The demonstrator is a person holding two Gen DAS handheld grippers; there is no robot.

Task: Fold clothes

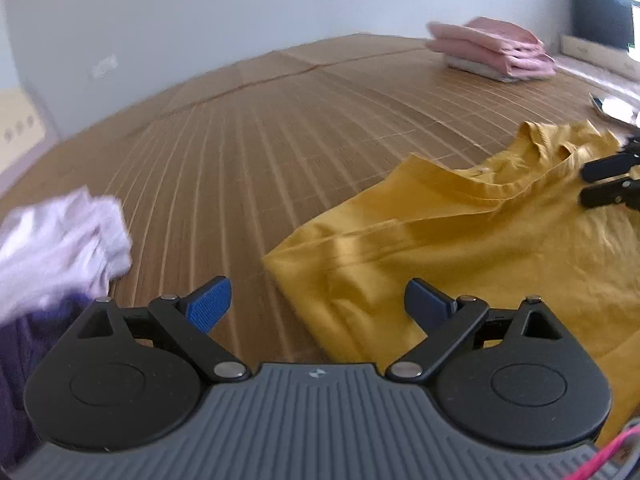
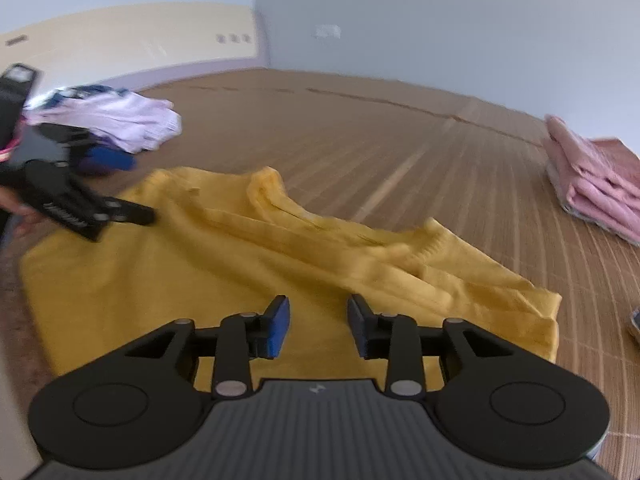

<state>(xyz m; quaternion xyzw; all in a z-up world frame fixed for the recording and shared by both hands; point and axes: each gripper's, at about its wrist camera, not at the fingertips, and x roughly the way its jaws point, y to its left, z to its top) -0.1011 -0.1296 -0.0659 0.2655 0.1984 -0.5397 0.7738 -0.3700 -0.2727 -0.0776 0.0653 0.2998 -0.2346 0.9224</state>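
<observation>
Both grippers are empty right now. The left gripper (image 1: 318, 308) has its jaws spread wide, hovering low over the sleeve edge of the yellow shirt (image 1: 480, 240). The right gripper (image 2: 318, 326) is partly spread above the shirt's middle, angled down. The shirt lies rumpled on the bamboo mat (image 1: 280, 140), no folds in it yet as far as I can tell. A pink folded stack (image 1: 492, 50) sits toward the far right edge, so some is done. An unfolded lilac pile (image 2: 116, 116) waits near the left edge.
</observation>
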